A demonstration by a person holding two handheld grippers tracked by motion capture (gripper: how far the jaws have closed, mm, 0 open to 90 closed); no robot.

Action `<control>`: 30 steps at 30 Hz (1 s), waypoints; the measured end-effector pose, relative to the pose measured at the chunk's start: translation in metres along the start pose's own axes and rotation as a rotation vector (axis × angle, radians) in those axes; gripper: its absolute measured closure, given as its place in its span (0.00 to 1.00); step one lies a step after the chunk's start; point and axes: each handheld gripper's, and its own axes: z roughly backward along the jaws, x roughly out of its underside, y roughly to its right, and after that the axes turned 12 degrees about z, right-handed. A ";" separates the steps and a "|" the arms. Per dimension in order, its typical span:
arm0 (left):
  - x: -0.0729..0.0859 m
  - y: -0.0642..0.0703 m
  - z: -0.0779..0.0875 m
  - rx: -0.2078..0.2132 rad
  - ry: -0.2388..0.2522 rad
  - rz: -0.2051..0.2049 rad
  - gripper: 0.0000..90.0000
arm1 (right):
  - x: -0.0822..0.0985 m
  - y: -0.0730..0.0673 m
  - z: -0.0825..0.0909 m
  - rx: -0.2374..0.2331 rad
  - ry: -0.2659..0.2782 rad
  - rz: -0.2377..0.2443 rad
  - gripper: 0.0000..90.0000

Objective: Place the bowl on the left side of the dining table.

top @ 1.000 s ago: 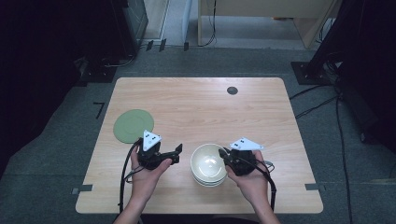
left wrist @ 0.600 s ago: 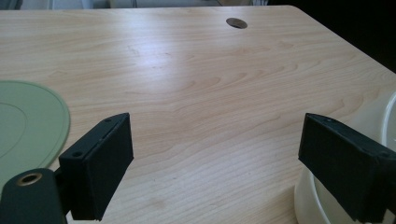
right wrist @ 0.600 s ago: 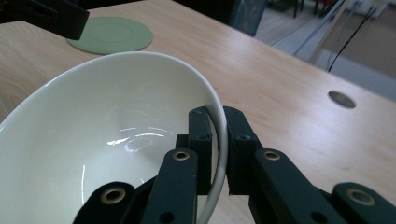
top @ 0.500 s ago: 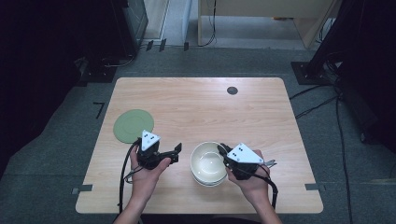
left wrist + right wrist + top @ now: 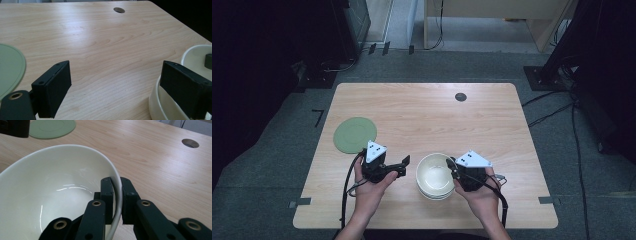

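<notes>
A stack of white bowls sits near the table's front edge, between my two hands. My right gripper is shut on the top bowl's right rim, with one jaw inside the bowl and one outside. My left gripper stands open just left of the stack, level with the table and holding nothing. Its right jaw is beside the bowls' wall and bare wood lies between its jaws.
A flat green plate lies at the table's left, behind my left hand. A round cable hole is at the far right of the tabletop. Cables trail from both grippers toward the front edge.
The right gripper has tipped slightly on the bowl's rim while keeping its hold. The left gripper and the green plate have stayed where they were.
</notes>
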 end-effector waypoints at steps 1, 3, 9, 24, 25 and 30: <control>0.000 0.001 0.000 0.005 -0.001 0.001 0.11 | 0.000 0.000 0.001 -0.009 0.019 -0.005 0.94; 0.000 0.002 0.000 0.015 -0.003 -0.002 0.11 | -0.003 -0.002 0.004 0.030 0.039 0.048 0.94; 0.000 0.003 0.001 0.026 -0.002 0.002 0.11 | -0.005 -0.012 0.012 0.114 0.115 0.219 0.94; 0.000 0.010 0.005 0.150 -0.019 0.040 0.17 | -0.009 -0.012 0.024 0.173 0.216 0.227 0.94; 0.000 0.010 0.005 0.150 -0.019 0.040 0.17 | -0.009 -0.012 0.024 0.173 0.216 0.227 0.94; -0.002 0.014 0.010 0.203 -0.003 0.052 0.17 | -0.010 -0.010 0.024 0.177 0.211 0.214 0.94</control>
